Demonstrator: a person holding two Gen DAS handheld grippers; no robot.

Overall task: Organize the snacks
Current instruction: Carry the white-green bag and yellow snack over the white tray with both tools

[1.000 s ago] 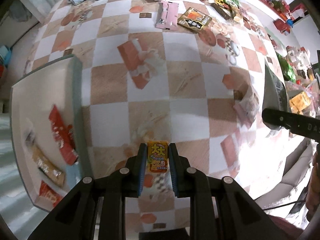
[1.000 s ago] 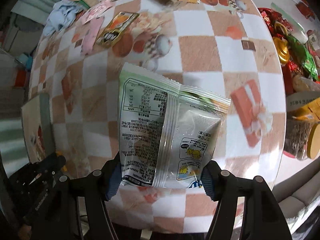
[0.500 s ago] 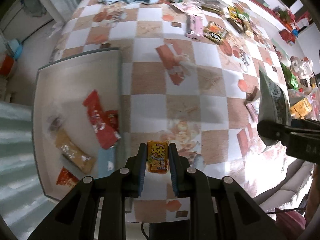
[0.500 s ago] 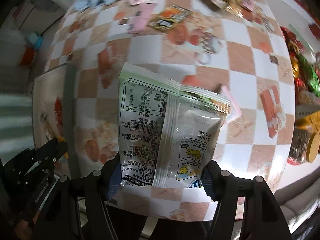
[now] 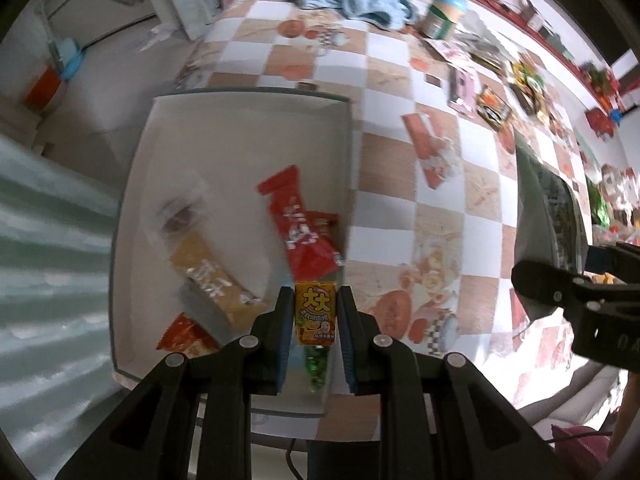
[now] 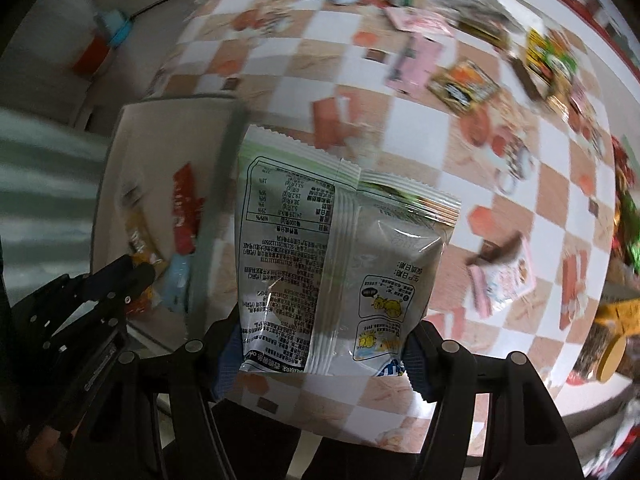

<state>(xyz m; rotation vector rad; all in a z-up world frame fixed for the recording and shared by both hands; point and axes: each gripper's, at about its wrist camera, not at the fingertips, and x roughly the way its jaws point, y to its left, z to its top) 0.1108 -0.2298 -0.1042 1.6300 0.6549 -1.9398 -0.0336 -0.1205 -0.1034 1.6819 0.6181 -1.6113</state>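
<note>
The left tool (image 5: 314, 314) pinches a small yellow candy box (image 5: 315, 312) above the white tray (image 5: 240, 120). The right tool (image 6: 324, 348) clamps a silver snack bag (image 6: 336, 264).

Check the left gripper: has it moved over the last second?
Yes. The left gripper, shut on the yellow candy box, has swung left: a second ago it was over checkered tablecloth, now it is above the white tray near the red packet.

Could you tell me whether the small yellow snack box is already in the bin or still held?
Still held: the yellow box sits clamped in the left hand-held gripper, above the white bin's near corner.
</note>
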